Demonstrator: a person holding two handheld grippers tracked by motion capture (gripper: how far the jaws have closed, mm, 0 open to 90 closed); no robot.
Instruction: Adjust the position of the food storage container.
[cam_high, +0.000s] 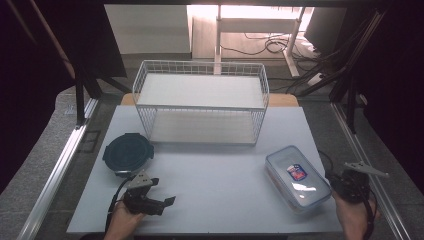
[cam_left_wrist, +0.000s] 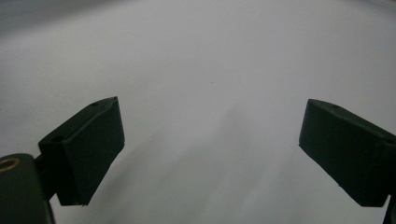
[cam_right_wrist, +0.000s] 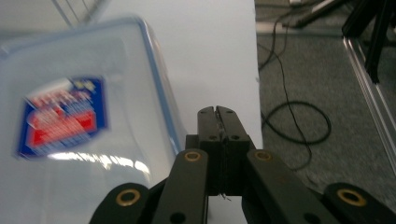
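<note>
From above, my right gripper (cam_high: 334, 181) sits just beside the clear lidded box (cam_high: 298, 178) at the table's (cam_high: 220, 170) right edge; my left gripper (cam_high: 167, 192) rests near the round dark container (cam_high: 128, 153). My left gripper view adds its jaws spread wide over bare table. My right gripper view shows jaws pressed together, empty, the box's blue-red label (cam_right_wrist: 63, 116) alongside.

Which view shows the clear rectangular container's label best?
The right gripper view: the container is close, its red-and-blue label large though blurred. The high view shows the whole container, its label tiny. The left gripper view faces bare table.
</note>
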